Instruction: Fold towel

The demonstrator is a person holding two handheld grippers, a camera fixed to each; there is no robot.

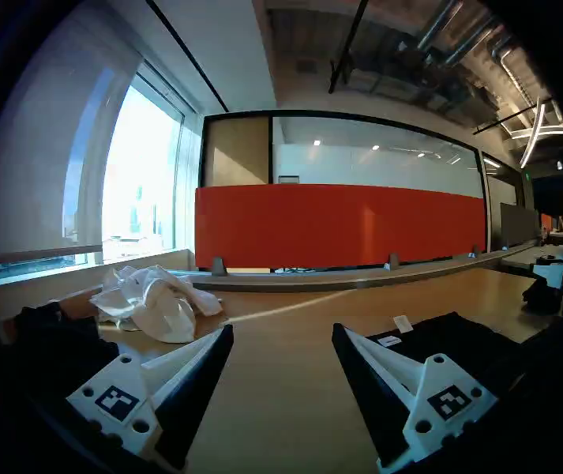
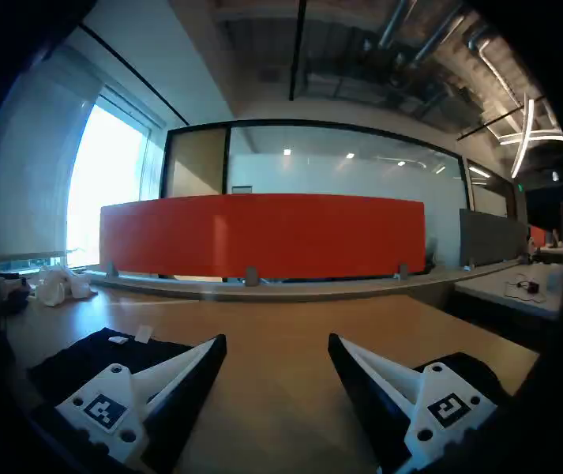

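Open-plan office: long desk [image 2: 281, 316], red divider [image 2: 265, 235], glass partition [image 2: 344, 170]

Black towel [image 2: 84, 355] — near edge hidden behind the right tool [image 2: 277, 340].

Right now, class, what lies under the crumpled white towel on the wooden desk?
The crumpled white towel rests on the light wooden desk, whose bare top shows around its front edge. Whatever lies beneath or within its folds is covered and cannot be seen.

Black towel [image 1: 459, 336], lying flat
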